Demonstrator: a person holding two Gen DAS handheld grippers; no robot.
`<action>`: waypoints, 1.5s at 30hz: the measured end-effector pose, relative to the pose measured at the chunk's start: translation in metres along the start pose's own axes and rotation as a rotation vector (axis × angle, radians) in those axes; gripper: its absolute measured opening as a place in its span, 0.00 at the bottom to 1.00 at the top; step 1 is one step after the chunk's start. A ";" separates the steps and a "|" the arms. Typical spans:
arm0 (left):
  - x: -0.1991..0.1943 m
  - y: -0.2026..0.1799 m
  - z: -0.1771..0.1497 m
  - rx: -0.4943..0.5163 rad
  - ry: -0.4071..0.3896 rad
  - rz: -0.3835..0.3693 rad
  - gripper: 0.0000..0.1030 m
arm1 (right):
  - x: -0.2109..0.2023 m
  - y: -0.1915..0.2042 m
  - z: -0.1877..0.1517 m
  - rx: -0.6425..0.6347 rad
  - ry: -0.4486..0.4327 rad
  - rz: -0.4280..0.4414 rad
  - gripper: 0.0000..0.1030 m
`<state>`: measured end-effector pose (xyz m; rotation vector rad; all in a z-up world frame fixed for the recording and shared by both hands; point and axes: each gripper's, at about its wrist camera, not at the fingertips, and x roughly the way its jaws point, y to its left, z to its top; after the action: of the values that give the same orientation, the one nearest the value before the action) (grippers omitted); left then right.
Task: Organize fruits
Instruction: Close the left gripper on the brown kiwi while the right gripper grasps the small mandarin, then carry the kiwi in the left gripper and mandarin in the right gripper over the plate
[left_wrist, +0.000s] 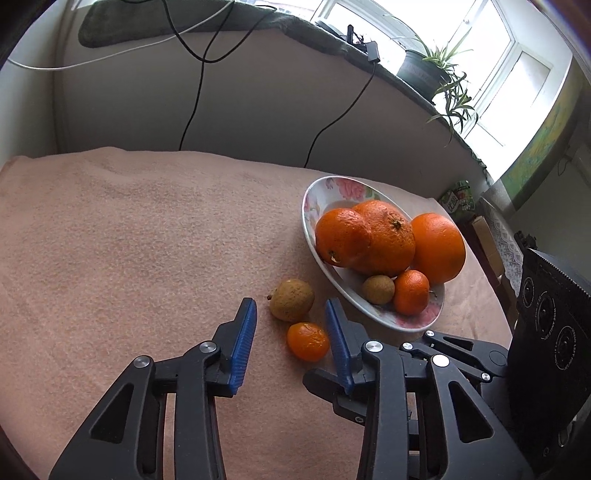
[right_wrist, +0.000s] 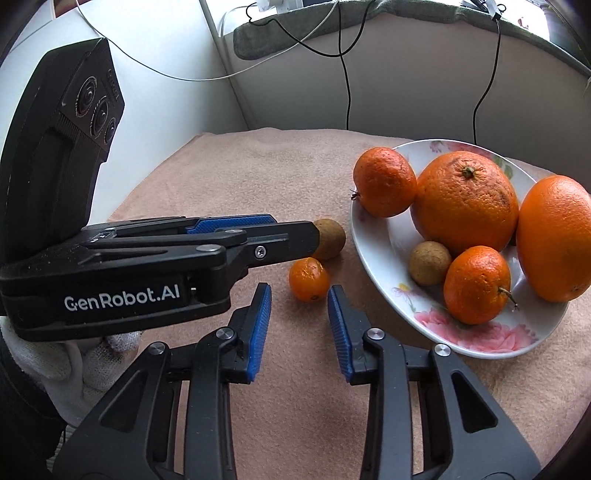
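A flowered white plate (left_wrist: 314, 192) (right_wrist: 373, 254) on the pink towel holds three large oranges, a small mandarin (left_wrist: 411, 291) (right_wrist: 476, 284) and a brown fruit (left_wrist: 378, 289) (right_wrist: 430, 263). Beside the plate on the towel lie a small mandarin (left_wrist: 307, 341) (right_wrist: 308, 279) and a brown fruit (left_wrist: 291, 300) (right_wrist: 330, 239). My left gripper (left_wrist: 290, 310) is open, its fingers either side of these two loose fruits. In the right wrist view the left gripper (right_wrist: 295, 230) reaches in from the left. My right gripper (right_wrist: 299, 291) is open, just short of the loose mandarin.
The pink towel (left_wrist: 129, 240) covers the table. A grey wall panel with hanging black cables (left_wrist: 192, 110) stands behind it. A windowsill with a potted plant (left_wrist: 424, 70) is at the back right. The right gripper's body (left_wrist: 546, 332) is close at the right edge.
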<state>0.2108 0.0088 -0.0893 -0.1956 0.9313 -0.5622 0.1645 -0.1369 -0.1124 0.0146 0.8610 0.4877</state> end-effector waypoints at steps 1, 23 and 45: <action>0.002 0.001 0.001 -0.004 0.005 -0.005 0.33 | 0.000 -0.001 0.000 0.005 0.001 0.001 0.31; 0.023 0.007 0.008 -0.023 0.040 -0.035 0.26 | 0.014 0.000 0.010 0.004 0.011 -0.005 0.23; -0.018 0.001 0.010 -0.041 -0.071 0.012 0.26 | -0.033 -0.003 0.006 -0.020 -0.078 0.024 0.22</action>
<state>0.2108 0.0187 -0.0719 -0.2452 0.8755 -0.5220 0.1521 -0.1519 -0.0853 0.0258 0.7808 0.5150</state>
